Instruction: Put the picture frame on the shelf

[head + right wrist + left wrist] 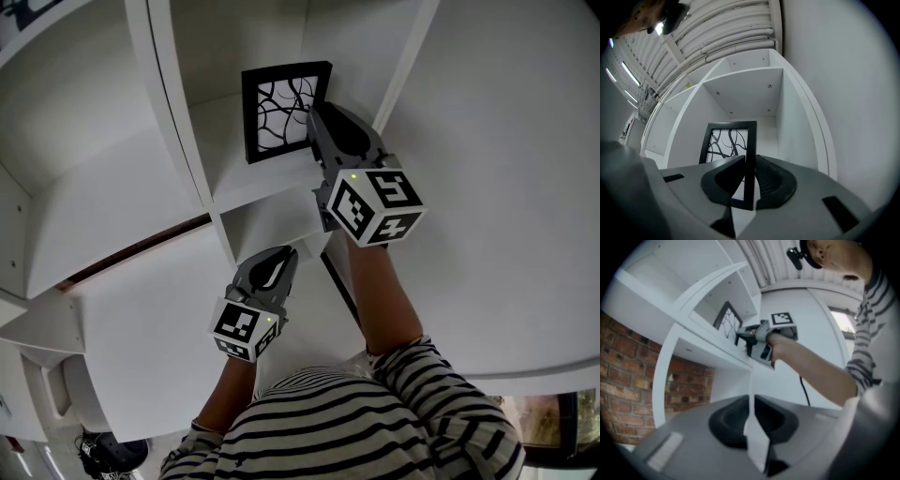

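Note:
The picture frame (pixel 281 108), black with a black-and-white swirl print, stands upright inside an upper compartment of the white shelf (pixel 183 131). My right gripper (pixel 312 120) is shut on the frame's right edge. In the right gripper view the black frame (pixel 726 145) runs between the two pads. Whether its bottom rests on the shelf board I cannot tell. My left gripper (pixel 281 255) hovers lower, in front of the compartment below, shut with nothing in it. From the left gripper view (pixel 753 404) I see the right gripper (pixel 745 339) at the frame (pixel 729 322).
Shelf dividers and boards (pixel 797 136) close in around the frame. A white wall (pixel 506 141) runs to the right of the shelf, with a black cable (pixel 339 286) down it. A brick wall (pixel 628 394) shows behind the shelf. My striped sleeves (pixel 375 422) fill the bottom of the head view.

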Action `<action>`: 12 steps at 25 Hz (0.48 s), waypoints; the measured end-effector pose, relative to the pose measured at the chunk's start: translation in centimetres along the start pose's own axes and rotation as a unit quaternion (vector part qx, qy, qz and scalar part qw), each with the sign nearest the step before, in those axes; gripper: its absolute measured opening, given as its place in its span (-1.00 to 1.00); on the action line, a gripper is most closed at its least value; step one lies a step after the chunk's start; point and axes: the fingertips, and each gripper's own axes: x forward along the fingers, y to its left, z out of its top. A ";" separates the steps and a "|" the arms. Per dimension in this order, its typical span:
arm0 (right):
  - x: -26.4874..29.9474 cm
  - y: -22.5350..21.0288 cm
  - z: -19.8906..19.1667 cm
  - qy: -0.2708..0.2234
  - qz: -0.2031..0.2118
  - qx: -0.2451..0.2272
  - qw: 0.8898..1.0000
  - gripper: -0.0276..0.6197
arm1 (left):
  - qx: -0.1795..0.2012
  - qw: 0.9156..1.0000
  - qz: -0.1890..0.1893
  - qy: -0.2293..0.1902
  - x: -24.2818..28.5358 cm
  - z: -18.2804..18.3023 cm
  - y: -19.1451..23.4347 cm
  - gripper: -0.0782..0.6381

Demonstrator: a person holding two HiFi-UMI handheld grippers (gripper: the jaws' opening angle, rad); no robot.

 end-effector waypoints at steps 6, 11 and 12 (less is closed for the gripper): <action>0.0 0.0 -0.3 0.002 0.003 -0.001 1.000 -0.73 | 0.001 1.000 0.000 0.003 0.2 -0.2 0.0 -0.68; -0.2 0.0 -0.6 0.004 0.003 -0.001 1.000 -0.73 | 0.001 1.000 0.002 0.002 0.2 -0.2 0.1 -0.68; -0.2 0.0 -0.7 0.005 0.004 -0.001 1.000 -0.73 | 0.001 1.000 0.002 0.004 0.2 -0.4 0.1 -0.68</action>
